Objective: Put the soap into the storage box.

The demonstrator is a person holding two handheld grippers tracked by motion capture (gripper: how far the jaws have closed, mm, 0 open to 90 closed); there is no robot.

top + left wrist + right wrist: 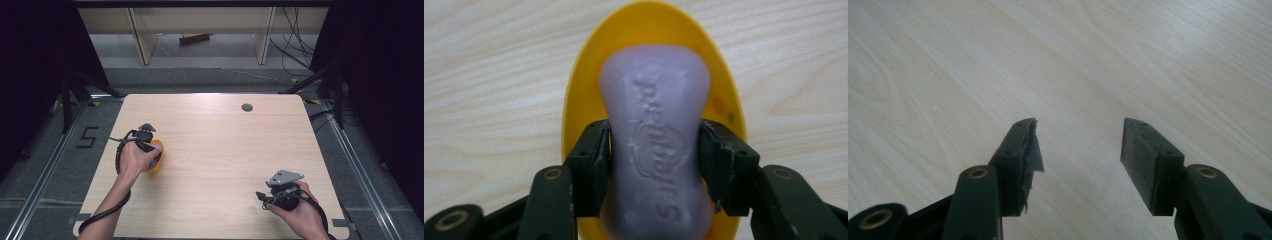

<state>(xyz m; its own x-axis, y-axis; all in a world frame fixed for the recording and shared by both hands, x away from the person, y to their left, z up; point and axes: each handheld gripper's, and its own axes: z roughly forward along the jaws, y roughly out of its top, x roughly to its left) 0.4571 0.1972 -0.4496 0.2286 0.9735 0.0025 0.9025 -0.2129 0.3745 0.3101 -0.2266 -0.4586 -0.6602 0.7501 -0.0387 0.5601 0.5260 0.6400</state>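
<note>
A lilac bar of soap (655, 135) with raised lettering lies in an oval yellow dish (584, 80) on the wooden table. My left gripper (655, 150) points down over it, and its two pads press the soap's narrow waist from both sides. In the high view that gripper (148, 150) is at the table's left, held in a hand, with the yellow dish (158, 164) showing under it. My right gripper (1079, 145) stands open above bare wood, nothing between its jaws. From above, the right gripper (274, 192) is near the front right corner.
The light wooden table (215, 150) has a round grey cable cap (247, 107) near its far edge. Metal rails and dark floor run along both sides. Shelving legs and cables lie beyond the far edge.
</note>
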